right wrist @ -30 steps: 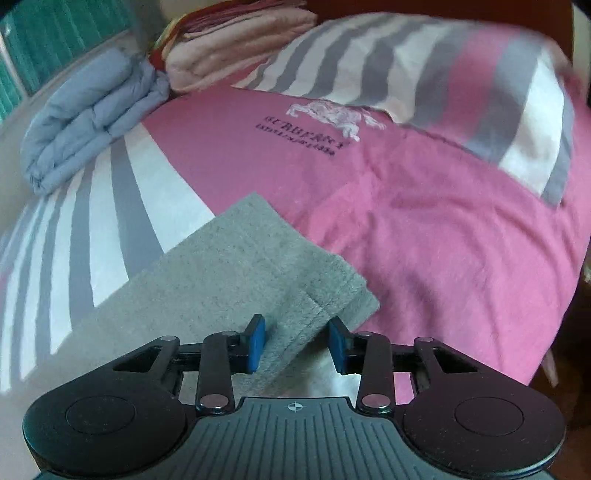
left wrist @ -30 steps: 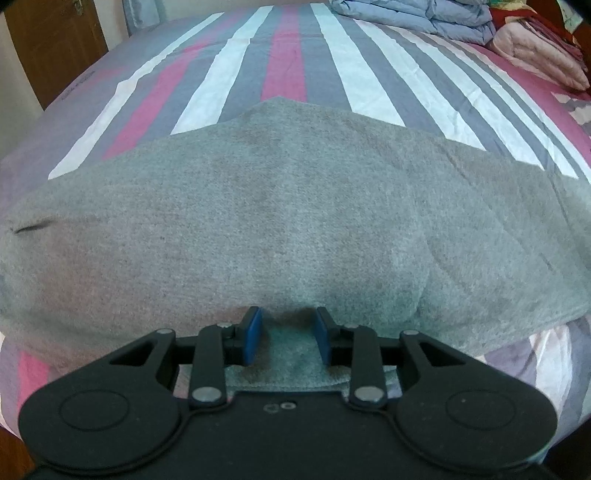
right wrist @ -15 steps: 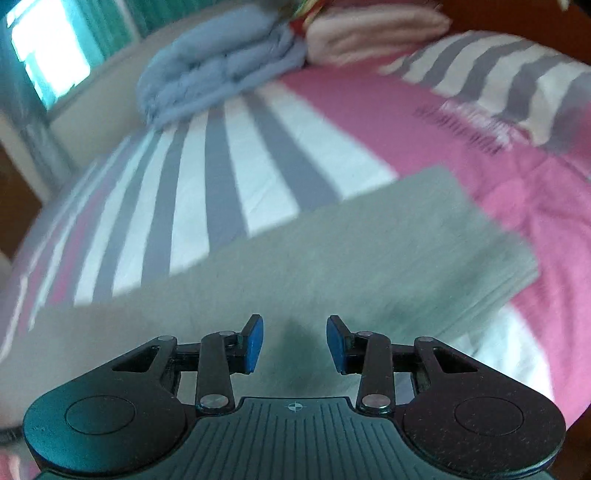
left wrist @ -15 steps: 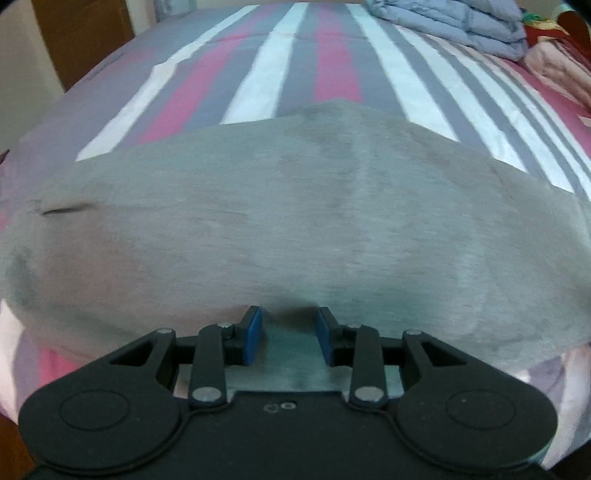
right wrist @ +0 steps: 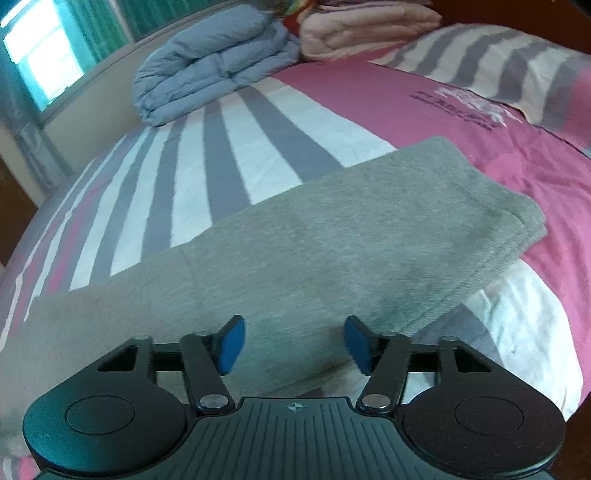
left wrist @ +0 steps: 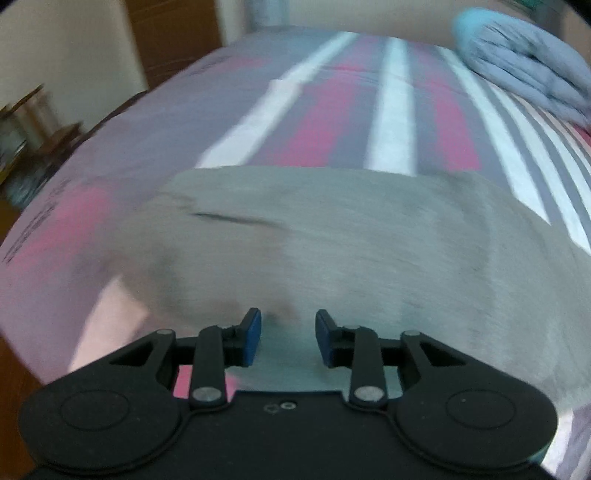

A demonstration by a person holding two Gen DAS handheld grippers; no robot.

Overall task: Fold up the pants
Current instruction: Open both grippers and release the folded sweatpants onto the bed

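Grey pants [left wrist: 351, 251] lie flat across a striped bed. In the left wrist view the waist end with a pocket slit [left wrist: 225, 218] is at left. My left gripper [left wrist: 288, 338] is open and empty, just above the near edge of the pants. In the right wrist view the pants [right wrist: 295, 251] run from lower left to the leg cuffs [right wrist: 517, 229] at right. My right gripper [right wrist: 293, 345] is open wide and empty, hovering over the near edge of the legs.
The bed sheet [right wrist: 236, 147] has grey, white and pink stripes. A folded blue duvet [right wrist: 214, 66] and pink blankets [right wrist: 362, 26] are stacked at the far side. A striped pillow [right wrist: 498, 70] lies at right. A wooden door [left wrist: 170, 40] stands beyond the bed.
The left gripper has swung left toward the waist end and its jaws opened wider. The right gripper's jaws opened wider and it drew back, showing more of the legs and cuffs.
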